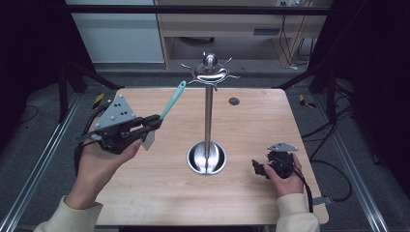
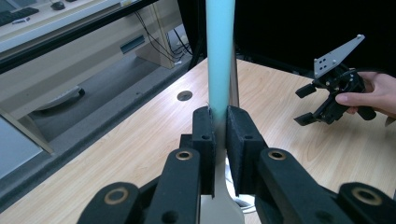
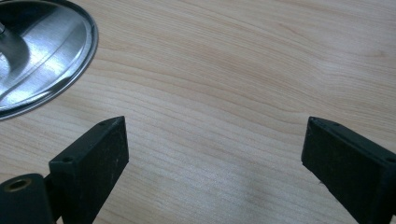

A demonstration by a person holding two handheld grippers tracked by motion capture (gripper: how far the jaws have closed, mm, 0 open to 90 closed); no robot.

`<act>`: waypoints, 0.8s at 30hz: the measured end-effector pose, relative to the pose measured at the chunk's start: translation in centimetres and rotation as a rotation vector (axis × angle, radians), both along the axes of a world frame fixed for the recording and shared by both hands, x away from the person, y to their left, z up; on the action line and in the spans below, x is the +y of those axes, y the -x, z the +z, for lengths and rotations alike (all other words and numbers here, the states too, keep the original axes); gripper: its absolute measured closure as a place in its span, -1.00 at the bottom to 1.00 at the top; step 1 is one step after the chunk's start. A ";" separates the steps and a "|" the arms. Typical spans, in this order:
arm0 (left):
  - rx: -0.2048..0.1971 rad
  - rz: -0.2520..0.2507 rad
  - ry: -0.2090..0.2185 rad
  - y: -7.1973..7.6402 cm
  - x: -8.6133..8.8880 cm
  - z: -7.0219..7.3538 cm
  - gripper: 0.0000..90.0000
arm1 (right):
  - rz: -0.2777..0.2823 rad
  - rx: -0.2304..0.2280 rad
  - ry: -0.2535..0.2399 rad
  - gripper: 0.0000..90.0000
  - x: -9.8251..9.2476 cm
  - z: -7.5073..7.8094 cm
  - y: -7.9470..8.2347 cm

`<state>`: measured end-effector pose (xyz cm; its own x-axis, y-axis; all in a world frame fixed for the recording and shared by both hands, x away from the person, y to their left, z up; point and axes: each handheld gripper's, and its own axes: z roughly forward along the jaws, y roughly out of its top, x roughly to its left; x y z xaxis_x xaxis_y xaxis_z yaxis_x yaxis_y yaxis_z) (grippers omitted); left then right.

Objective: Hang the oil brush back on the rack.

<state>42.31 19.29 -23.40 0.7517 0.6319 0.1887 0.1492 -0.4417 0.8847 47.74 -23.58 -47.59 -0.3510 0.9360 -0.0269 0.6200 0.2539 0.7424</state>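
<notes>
Item: spatula (image 1: 171, 101), teal handle with a pale, whitish blade at the lower end. We find it off the table, clamped in the left gripper (image 1: 153, 123), handle slanting up and away toward the top of the stand. In the left gripper view the handle (image 2: 220, 51) rises straight between the two black jaws, which press on it where teal fades to white; the pale blade (image 2: 223, 205) hangs below the pads.

Item: left gripper, carried by the left hand (image 1: 104, 159) above the left part of the table, grey three-cornered plate on top. Jaws narrow, closed on the spatula.

Item: utensil stand (image 1: 208, 121), polished metal, upright near the table centre. Round dished base (image 1: 206, 158), slim pole, and a ring of curved hooks (image 1: 211, 72) under a ball knob. We note part of the base at the upper left of the right gripper view (image 3: 42, 51).

Item: right gripper (image 1: 258, 168), held low at the right of the table by the right hand (image 1: 286, 178), just right of the stand's base. Jaws wide apart, nothing between them but bare wood.

Item: table (image 1: 261, 125), light wood grain, with a small dark round plug (image 1: 234, 101) near the far edge.
</notes>
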 end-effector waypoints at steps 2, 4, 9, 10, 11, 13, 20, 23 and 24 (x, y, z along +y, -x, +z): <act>0.000 -0.001 0.000 0.0 0.0 0.0 0.82 | 0.000 0.000 0.000 -0.82 0.0 0.0 0.0; 0.001 -0.001 -0.003 -0.1 -0.1 0.1 0.82 | 0.000 0.003 -0.004 -0.82 0.0 0.0 0.0; 0.003 0.002 -0.005 -0.2 -0.3 0.1 0.82 | 0.000 0.000 0.000 -0.82 0.0 0.0 0.0; 0.006 0.002 -0.006 -0.3 -0.4 0.1 0.82 | 0.001 0.001 -0.001 -0.82 0.0 0.0 0.0; 0.006 0.002 -0.006 -0.3 -0.4 0.1 0.82 | 0.001 0.001 -0.001 -0.82 0.0 0.0 0.0; 0.006 0.003 -0.012 -0.4 -0.4 0.1 0.82 | 0.000 0.002 -0.001 -0.82 0.0 0.0 0.0; 0.016 -0.003 -0.011 -0.9 -0.7 -0.1 0.82 | 0.004 0.005 -0.006 -0.82 0.0 0.0 0.0; 0.020 -0.007 -0.012 -1.1 -0.9 -0.2 0.82 | 0.004 0.004 -0.005 -0.82 0.0 0.0 0.0; 0.023 -0.007 -0.004 -1.1 -1.1 -0.2 0.82 | 0.004 0.004 -0.005 -0.82 0.0 0.0 0.0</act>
